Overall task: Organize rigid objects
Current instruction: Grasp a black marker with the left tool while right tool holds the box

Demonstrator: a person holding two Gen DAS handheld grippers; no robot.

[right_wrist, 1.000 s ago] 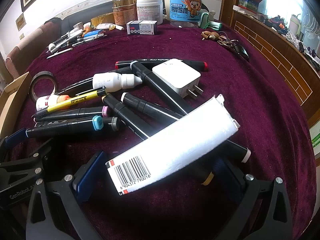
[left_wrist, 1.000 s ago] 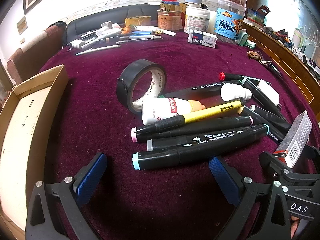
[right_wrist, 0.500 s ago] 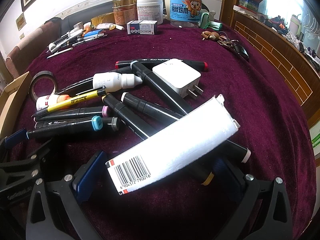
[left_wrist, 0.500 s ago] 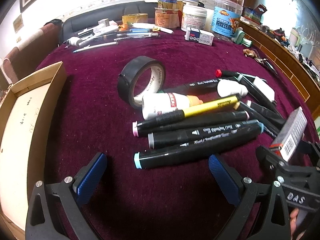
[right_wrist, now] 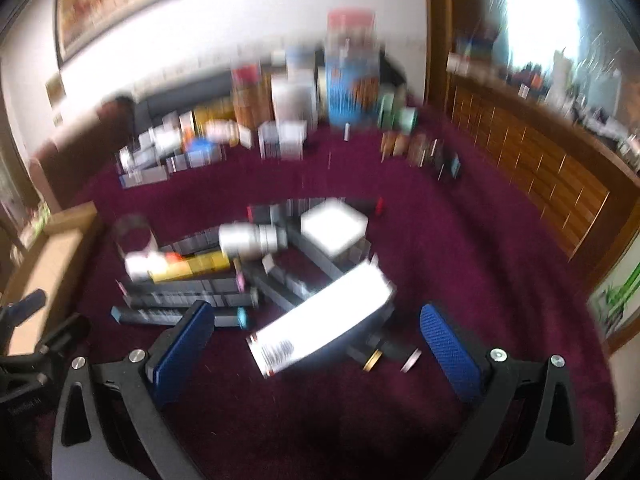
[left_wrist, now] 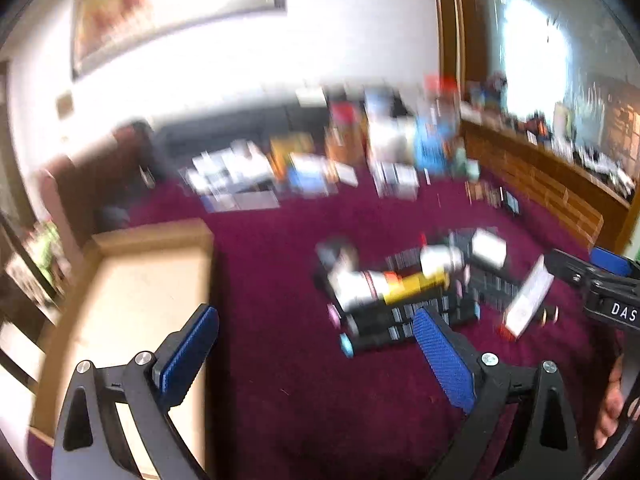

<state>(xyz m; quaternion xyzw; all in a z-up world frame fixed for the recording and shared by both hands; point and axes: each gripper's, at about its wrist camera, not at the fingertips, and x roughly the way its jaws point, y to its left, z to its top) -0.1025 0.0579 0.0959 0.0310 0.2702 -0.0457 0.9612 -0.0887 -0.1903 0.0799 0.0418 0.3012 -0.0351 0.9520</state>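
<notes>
Both your tongs, left [left_wrist: 316, 354] and right [right_wrist: 314, 354], were spread wide and held nothing, hovering above the bench [right_wrist: 460, 240]. Judgement: steady up first, frames were blurred; then straddle the white box [right_wrist: 320, 326], nearest the right tongs. Behind it: markers [right_wrist: 180, 304], count unclear; two white bottles; one tape. One tray [left_wrist: 140, 292] sat left.

two black plastic grippers [left_wrist: 316, 354] [right_wrist: 316, 350] with ribbed blue finger pads [left_wrist: 444, 358], silver screws [left_wrist: 489, 359], and white "das" lettering [left_wrist: 623, 311].
</notes>
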